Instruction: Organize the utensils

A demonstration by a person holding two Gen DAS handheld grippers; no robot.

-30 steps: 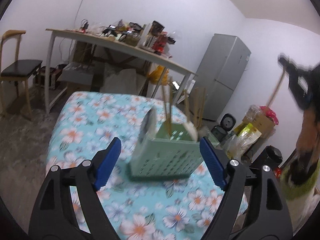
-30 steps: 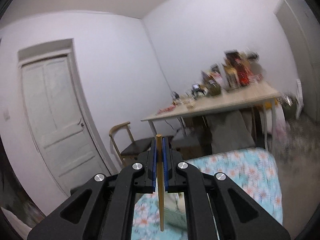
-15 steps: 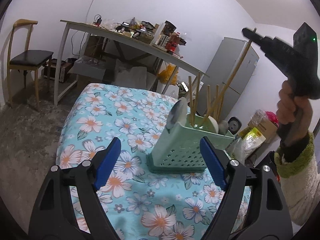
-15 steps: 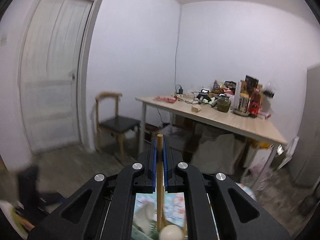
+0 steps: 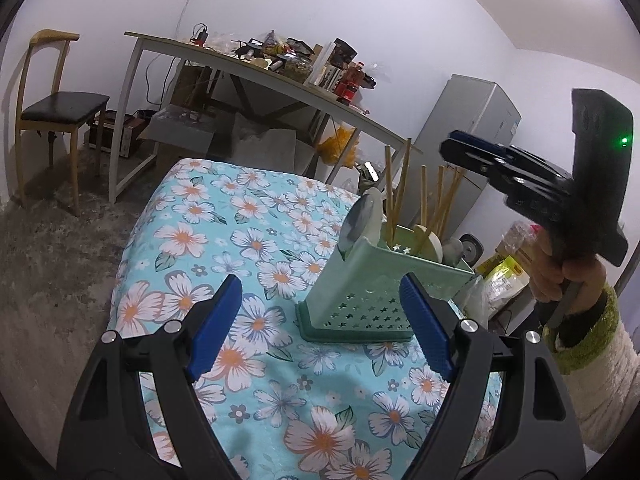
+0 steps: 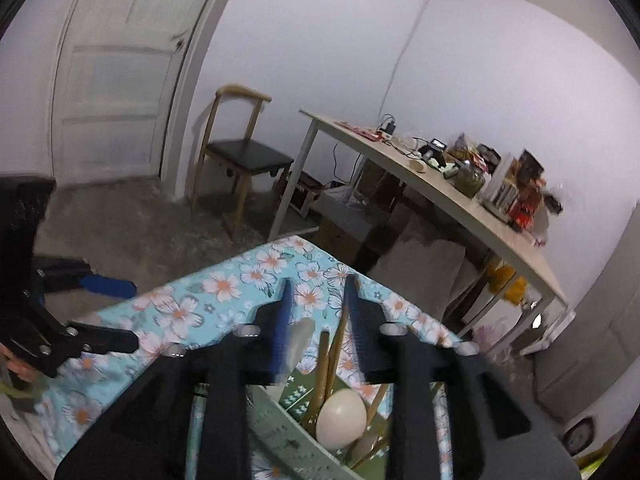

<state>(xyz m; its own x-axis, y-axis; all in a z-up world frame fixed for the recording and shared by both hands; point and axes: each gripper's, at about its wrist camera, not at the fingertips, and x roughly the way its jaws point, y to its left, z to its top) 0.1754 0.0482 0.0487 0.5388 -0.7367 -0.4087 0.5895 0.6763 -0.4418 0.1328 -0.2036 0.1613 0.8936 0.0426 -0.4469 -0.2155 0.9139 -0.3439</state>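
Floral-clothed counter (image 5: 192, 216): green utensil caddy (image 5: 372, 296), chopsticks (image 5: 400, 188) upright, frame centre-right, ahead of my left hand-held gripper (image 5: 320, 320), prongs apart; right hand-held gripper (image 6: 316, 300) above, parted, empty.

A: What is carrying everything here?

B: A counter (image 5: 192, 240) is sitting under a turquoise cloth (image 5: 280, 392) with white and orange flowers, and the cloth is hanging over its near and left edges.

A: And what is standing on it?

B: A pale green caddy (image 5: 372, 280) with star-shaped holes is standing directly on the cloth, toward the right side. It is holding upright chopsticks (image 5: 400, 184) and a few spoons (image 5: 362, 220).

A: Is the other view showing the same?

B: Yes, the cloth (image 6: 224, 292) is showing there too, with the caddy (image 6: 280, 436) at the bottom edge, blurred. The rest of the cloth is lying bare.
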